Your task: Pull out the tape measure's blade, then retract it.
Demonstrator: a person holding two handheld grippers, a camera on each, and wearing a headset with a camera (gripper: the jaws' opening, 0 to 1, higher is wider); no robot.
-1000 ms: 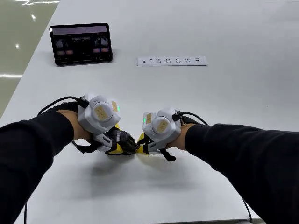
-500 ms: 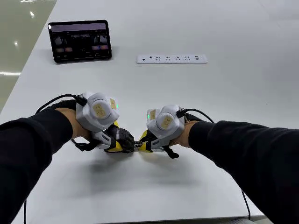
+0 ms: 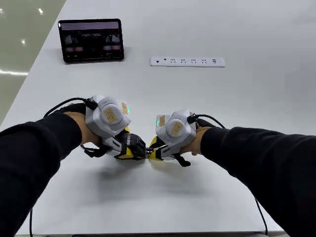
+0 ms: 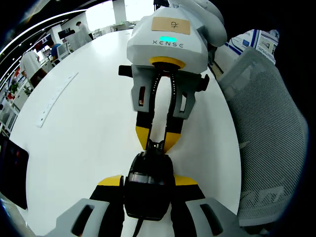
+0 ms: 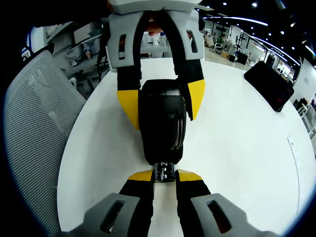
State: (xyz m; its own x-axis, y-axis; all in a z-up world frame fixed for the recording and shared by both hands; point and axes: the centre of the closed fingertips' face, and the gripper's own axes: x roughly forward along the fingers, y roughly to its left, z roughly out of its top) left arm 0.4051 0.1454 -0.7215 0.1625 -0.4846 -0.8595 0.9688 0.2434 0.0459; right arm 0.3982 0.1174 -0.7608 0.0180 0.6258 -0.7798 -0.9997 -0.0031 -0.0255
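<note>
My left gripper [image 3: 128, 147] is clamping the tape measure [image 5: 163, 121], its long axis lying left-to-right, mouth facing my right gripper [image 5: 164, 177], which is pinching the barely drawn blade [image 5: 164, 170].

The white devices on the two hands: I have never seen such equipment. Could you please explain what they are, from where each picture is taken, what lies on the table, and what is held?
There is no robot here. A person holds a hand-worked gripper with two jaws in each hand. The head view comes from a camera on the person's head, looking down at a white table. Each round picture comes from a camera on one gripper, looking along its yellow-tipped jaws. Far from the hands, a tablet stands and a white power strip lies on the table. The left gripper clamps the black tape measure. The right gripper pinches the end of its blade, which is barely out of the case. The mesh thing beside the table is a chair.
</note>
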